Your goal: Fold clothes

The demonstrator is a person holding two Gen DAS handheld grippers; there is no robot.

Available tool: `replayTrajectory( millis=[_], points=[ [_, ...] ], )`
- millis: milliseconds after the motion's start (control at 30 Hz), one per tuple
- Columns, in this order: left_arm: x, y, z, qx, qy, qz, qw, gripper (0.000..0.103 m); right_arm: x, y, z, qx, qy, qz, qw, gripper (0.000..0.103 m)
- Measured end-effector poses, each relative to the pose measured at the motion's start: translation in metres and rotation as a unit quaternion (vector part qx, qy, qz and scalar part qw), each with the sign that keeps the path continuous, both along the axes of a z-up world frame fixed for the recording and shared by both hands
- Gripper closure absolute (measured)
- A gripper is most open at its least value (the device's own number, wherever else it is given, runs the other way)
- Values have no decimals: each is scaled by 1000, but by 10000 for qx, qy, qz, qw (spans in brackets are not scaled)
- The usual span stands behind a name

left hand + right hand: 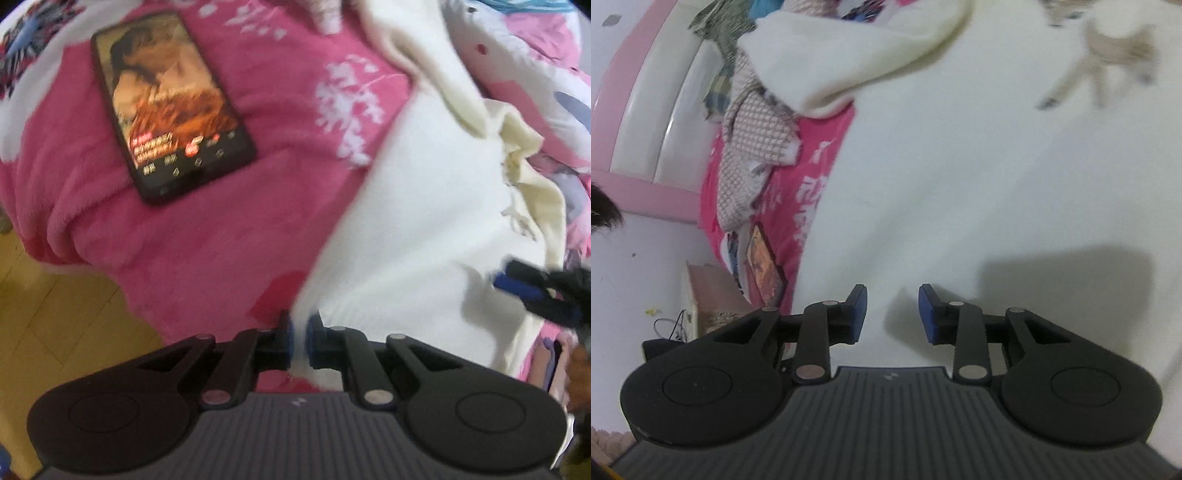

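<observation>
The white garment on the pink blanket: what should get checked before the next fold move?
1. Left tool shut on the white garment edge: ok.
2. Right tool open, nothing between its pads: ok.
3. Right tool over the garment: ok.
4. Phone lies clear of the garment, on the pink blanket: ok.
5. Garment flat: not ok, folds bunch at its far side.
6. Sleeves' position: cannot tell.

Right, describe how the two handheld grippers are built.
Both match. The left gripper and right gripper have a grey ribbed body, two round black discs, black link arms with silver pins, and jaws faced with blue pads. No cables or sleeves show.
</observation>
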State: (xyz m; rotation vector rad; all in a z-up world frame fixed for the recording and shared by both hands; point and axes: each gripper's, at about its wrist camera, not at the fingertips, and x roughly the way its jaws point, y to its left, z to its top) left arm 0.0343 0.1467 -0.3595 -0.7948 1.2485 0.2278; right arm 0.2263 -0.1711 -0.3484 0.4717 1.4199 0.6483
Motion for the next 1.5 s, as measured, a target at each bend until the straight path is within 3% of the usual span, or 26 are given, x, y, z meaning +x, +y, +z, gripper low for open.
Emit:
replayTrajectory(
  millis=[100, 167, 200, 267, 333, 400, 567, 600, 633, 667, 700, 800, 900, 967, 1033, 1100, 1133, 1167, 1233, 1267, 1300, 1400, 1467, 1500],
  points=[
    [5, -4, -1, 127, 26, -166, 9998, 94, -28, -32, 9, -177, 144, -431, 9988, 70],
    [4, -4, -2, 148, 59, -234, 9996, 94, -46, -63, 20, -548, 60, -880, 9946, 70],
    [4, -4, -2, 152, 84, -261, 9995, 94, -52, -82, 27, -782, -103, -1147, 9903, 70],
    [6, -5, -2, 178, 134, -306, 9993, 93, -60, -119, 38, -1304, -386, -1774, 9747, 54],
    [8, -6, -4, 209, 183, -332, 9991, 91, -64, -149, 40, -1768, -481, -2252, 9569, 48],
    [10, -6, -4, 199, 231, -313, 9990, 91, -69, -166, 31, -1917, -254, -2451, 9500, 44],
    [12, -8, -3, 240, 341, -306, 9987, 91, -100, -166, -18, -1364, 787, -2465, 9563, 41],
    [13, -9, -3, 274, 357, -330, 9984, 91, -106, -162, -26, -1271, 881, -2466, 9567, 43],
    [13, -10, -2, 313, 372, -357, 9982, 91, -110, -158, -30, -1254, 856, -2445, 9577, 53],
    [14, -12, -2, 353, 386, -385, 9979, 91, -112, -156, -30, -1265, 791, -2421, 9587, 85],
    [14, -13, -2, 381, 399, -403, 9977, 91, -111, -157, -28, -1240, 769, -2407, 9596, 93],
    [15, -16, -1, 451, 434, -449, 9970, 91, -102, -164, -5, -1246, 451, -2370, 9624, 94],
    [15, -18, 0, 501, 469, -502, 9964, 91, -72, -195, 60, -1233, -395, -2629, 9561, 94],
    [15, -18, 0, 507, 489, -534, 9961, 91, -48, -228, 115, -1292, -1250, -2912, 9396, 94],
    [15, -18, 1, 500, 509, -553, 9959, 91, -32, -283, 160, -1328, -2032, -3796, 8927, 88],
    [14, -19, 1, 501, 528, -579, 9957, 91, -22, -334, 193, -1302, -2496, -4646, 8396, 57],
    [14, -19, 1, 502, 533, -586, 9956, 91, -22, -344, 199, -1334, -2497, -4877, 8259, 35],
    [13, -19, 1, 501, 533, -586, 9956, 91, -24, -347, 203, -1359, -2538, -4981, 8179, 35],
    [12, -19, 1, 497, 534, -572, 9957, 91, -31, -332, 199, -1350, -2609, -4763, 8287, 35],
    [11, -19, 2, 496, 537, -563, 9957, 91, -34, -320, 193, -1327, -2575, -4582, 8403, 35],
    [11, -20, 2, 496, 540, -553, 9958, 91, -35, -304, 181, -1189, -2383, -4332, 8611, 35],
    [9, -21, 2, 510, 551, -564, 9956, 91, -43, -255, 128, -453, -1380, -3413, 9287, 36],
    [8, -21, 3, 515, 550, -592, 9954, 91, -54, -217, 76, -185, -496, -2914, 9551, 36],
    [7, -21, 3, 517, 548, -608, 9953, 91, -59, -200, 52, -136, -167, -2719, 9621, 37]
  ],
)
